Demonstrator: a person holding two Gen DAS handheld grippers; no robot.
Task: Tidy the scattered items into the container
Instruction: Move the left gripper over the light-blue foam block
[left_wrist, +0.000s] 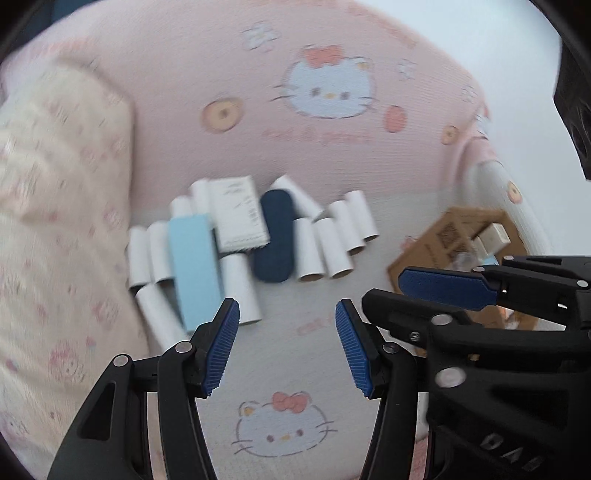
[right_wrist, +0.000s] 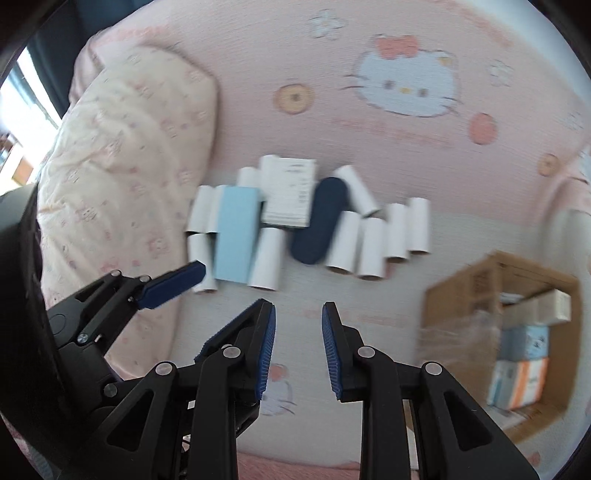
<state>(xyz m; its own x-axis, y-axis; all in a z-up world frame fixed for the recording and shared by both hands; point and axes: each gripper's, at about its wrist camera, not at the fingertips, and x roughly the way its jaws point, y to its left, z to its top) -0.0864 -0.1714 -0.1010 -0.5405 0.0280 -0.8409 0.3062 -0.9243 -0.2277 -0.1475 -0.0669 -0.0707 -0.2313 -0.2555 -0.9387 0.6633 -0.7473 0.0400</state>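
Boxes (right_wrist: 524, 343) are sitting in the carton (right_wrist: 461, 280) while tubes (right_wrist: 373, 245) are waiting, both tongs, left gripper (left_wrist: 287, 343) and right gripper (right_wrist: 298, 350), spread and empty.

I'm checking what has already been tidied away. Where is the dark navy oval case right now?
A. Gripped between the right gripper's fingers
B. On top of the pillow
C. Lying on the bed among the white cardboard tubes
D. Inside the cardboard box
C: the dark navy oval case lies on the bed sheet among the white cardboard tubes, left of the cardboard box, and no gripper holds it.
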